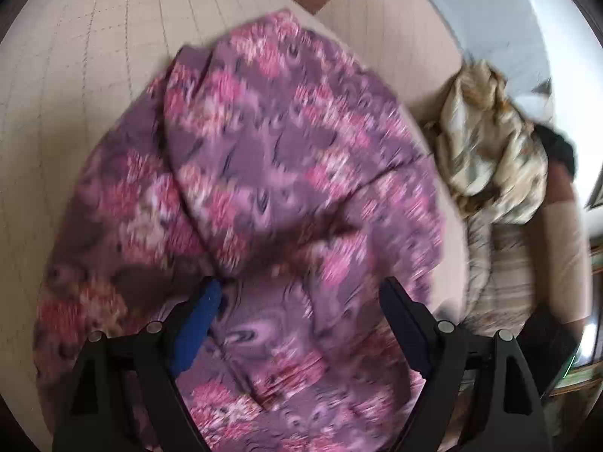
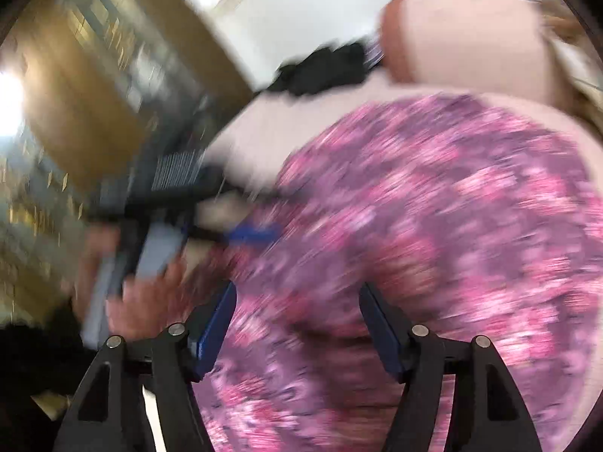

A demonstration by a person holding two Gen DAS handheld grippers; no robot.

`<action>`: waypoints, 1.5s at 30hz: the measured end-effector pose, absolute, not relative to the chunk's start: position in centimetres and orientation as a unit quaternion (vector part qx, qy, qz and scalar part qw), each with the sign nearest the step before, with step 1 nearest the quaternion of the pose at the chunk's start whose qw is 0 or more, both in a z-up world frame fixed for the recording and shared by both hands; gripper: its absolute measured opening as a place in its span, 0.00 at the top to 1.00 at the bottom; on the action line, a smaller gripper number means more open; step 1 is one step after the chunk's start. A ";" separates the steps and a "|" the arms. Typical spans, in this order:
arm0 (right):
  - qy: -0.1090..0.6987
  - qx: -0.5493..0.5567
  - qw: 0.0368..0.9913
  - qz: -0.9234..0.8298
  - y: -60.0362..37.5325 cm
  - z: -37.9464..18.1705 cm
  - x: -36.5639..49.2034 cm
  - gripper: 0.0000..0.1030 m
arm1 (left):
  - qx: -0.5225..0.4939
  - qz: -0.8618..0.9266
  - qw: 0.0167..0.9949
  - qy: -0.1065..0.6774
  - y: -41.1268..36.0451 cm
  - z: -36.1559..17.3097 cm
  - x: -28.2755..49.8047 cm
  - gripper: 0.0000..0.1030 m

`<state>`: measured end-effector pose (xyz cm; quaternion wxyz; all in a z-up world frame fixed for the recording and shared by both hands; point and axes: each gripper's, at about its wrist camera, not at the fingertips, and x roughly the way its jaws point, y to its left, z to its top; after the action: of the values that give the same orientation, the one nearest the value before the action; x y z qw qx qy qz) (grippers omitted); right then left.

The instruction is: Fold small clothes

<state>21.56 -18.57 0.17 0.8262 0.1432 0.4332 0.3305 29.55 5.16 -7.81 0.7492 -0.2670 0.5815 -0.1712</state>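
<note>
Our left gripper hangs w/ jaws spread, nothing pinched, over the purple-pink floral garment. The right gripper is spread too, cloth under it, no grip. The garment lies bunched on the beige bed. Best pick clean corners & pull flat before creasing; cream clothes wait beside.
</note>
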 end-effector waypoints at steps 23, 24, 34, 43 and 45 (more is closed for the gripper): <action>0.475 0.362 0.802 0.021 -36.0 -8.7 26.1 0.73 | -0.071 -0.178 0.750 0.633 4.0 -6.1 27.8 0.86; 0.474 0.363 0.802 0.022 -35.8 -8.9 26.2 0.73 | -0.061 -0.181 0.740 0.645 3.8 -7.1 27.8 0.85; 0.450 0.413 0.791 0.043 -36.3 -9.0 26.0 0.52 | -0.052 -0.174 0.752 0.634 3.5 -7.3 27.9 0.80; 0.476 0.407 0.779 0.034 -35.4 -8.5 26.2 0.46 | -0.017 -0.159 0.769 0.618 2.3 -7.9 28.5 0.79; 0.483 0.429 0.762 0.038 -34.9 -7.6 25.2 0.42 | -0.032 -0.148 0.777 0.611 2.6 -7.8 28.2 0.81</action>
<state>25.23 -34.93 -7.63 0.7624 0.4290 0.4830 0.0382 28.16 2.61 -7.84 0.7766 -0.0325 0.6115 -0.1485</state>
